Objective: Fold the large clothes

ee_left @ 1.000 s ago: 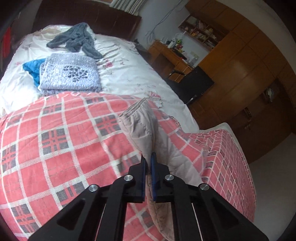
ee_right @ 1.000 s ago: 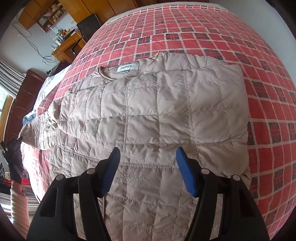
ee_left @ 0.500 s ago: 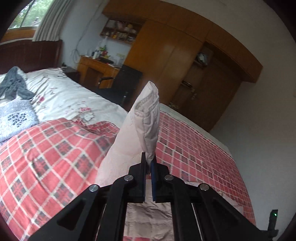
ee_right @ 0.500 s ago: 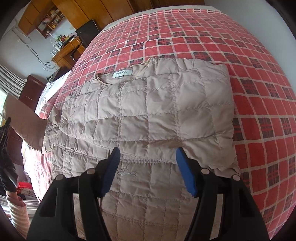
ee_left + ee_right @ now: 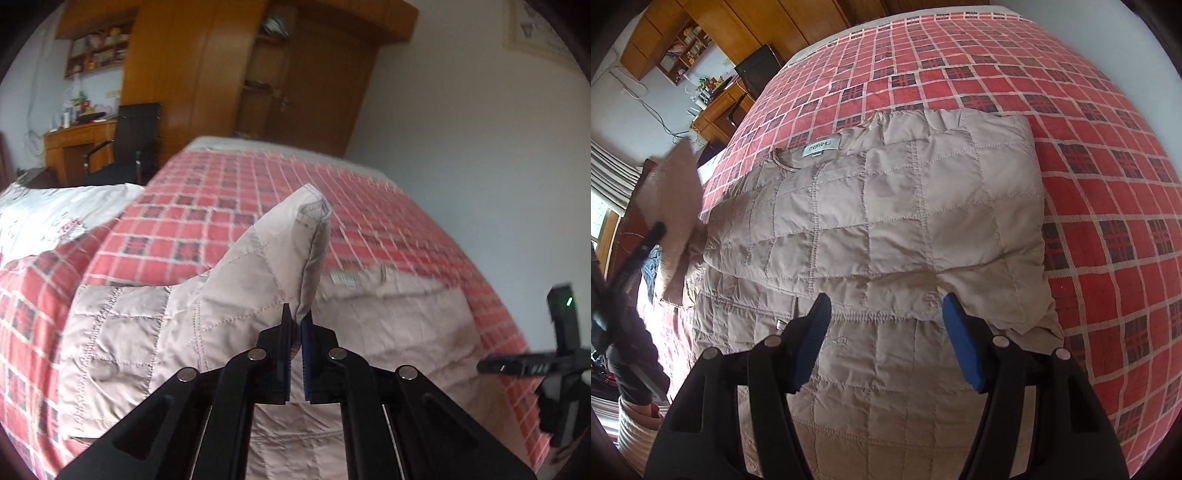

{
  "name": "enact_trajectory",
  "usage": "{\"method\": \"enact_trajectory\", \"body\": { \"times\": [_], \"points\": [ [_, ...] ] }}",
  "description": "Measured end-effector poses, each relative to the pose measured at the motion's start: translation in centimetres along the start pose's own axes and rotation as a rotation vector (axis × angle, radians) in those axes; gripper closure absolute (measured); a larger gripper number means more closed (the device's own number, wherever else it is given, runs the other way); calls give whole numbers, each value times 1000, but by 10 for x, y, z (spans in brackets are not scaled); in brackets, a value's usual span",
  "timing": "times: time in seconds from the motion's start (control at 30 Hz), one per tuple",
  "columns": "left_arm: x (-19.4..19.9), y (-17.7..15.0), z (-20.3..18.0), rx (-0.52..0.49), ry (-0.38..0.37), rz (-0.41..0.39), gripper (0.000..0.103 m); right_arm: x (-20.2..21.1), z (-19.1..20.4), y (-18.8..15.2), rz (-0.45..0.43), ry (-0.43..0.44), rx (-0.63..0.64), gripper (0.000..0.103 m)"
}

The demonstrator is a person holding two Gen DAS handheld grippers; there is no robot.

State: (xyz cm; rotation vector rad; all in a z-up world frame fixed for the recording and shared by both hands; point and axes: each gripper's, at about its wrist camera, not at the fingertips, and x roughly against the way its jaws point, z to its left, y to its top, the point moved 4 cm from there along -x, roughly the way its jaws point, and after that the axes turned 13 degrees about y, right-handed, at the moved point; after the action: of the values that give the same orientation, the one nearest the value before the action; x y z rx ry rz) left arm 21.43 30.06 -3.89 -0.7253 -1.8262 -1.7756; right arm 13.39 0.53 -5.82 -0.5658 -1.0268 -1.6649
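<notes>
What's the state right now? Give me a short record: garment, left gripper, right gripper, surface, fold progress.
garment: beige quilted jacket, collar label facing up
left gripper: left gripper shut on the sleeve, sleeve lifted above the jacket body
right gripper: right gripper open, over the lower jacket, holding nothing
surface: red plaid bedspread
fold progress: right-hand side already folded in; lifted sleeve not yet laid down
</notes>
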Motion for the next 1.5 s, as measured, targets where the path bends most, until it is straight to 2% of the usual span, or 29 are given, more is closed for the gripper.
{"method": "enact_trajectory", "body": {
  "times": [0.2, 0.27, 0.4, 0.47, 0.53, 0.6, 0.63, 0.7, 0.77, 0.83, 0.97, 1.07, 1.1, 1.13, 1.2, 1.23, 1.33, 1.43, 1.5],
  "points": [
    [-46, -39, -27, -113, -48, 142, 98, -3, 2, 5, 6, 9, 1, 40],
    [-51, -52, -34, -137, -83, 189, 92, -6, 6, 9, 10, 17, 5, 40],
    [-33, -55, -24, -65, -183, 214, 84, -14, 25, 19, 24, 40, 42, 40],
    [-12, -47, -10, -11, -235, 169, 72, -19, 36, 24, 37, 70, 56, 40],
    [5, -36, 13, 39, -209, 120, 63, -26, 47, 32, 54, 107, 64, 40],
    [13, -30, 37, 83, -164, 94, 63, -39, 62, 40, 81, 150, 74, 40],
    [12, -29, 50, 94, -110, 90, 63, -46, 68, 43, 93, 165, 77, 40],
    [5, -32, 71, 103, -4, 118, 63, -66, 83, 50, 136, 204, 81, 40],
    [-5, -40, 86, 125, 45, 149, 63, -86, 94, 53, 184, 239, 73, 40],
    [-17, -54, 97, 154, 58, 198, 63, -104, 104, 55, 222, 260, 73, 40],
    [-38, -76, 102, 174, 19, 269, 63, -140, 119, 59, 279, 230, 80, 42],
    [-42, -79, 103, 189, -4, 278, 62, -160, 127, 57, 314, 242, 78, 51],
    [-43, -74, 105, 202, -11, 279, 62, -164, 129, 57, 318, 230, 83, 59],
    [-40, -71, 107, 214, -13, 272, 62, -166, 128, 56, 319, 223, 85, 75],
    [-25, -63, 110, 230, -7, 227, 62, -165, 126, 56, 323, 271, 69, 94],
    [-17, -57, 112, 238, -1, 200, 61, -160, 125, 56, 314, 299, 62, 95],
    [5, -38, 127, 294, 9, 113, 60, -127, 122, 64, 241, 301, 98, 96],
    [15, -24, 136, 315, 23, 75, 60, -87, 111, 74, 174, 343, 85, 96],
    [14, -18, 134, 301, 25, 75, 60, -58, 97, 81, 121, 306, 92, 96]
  ]
}}
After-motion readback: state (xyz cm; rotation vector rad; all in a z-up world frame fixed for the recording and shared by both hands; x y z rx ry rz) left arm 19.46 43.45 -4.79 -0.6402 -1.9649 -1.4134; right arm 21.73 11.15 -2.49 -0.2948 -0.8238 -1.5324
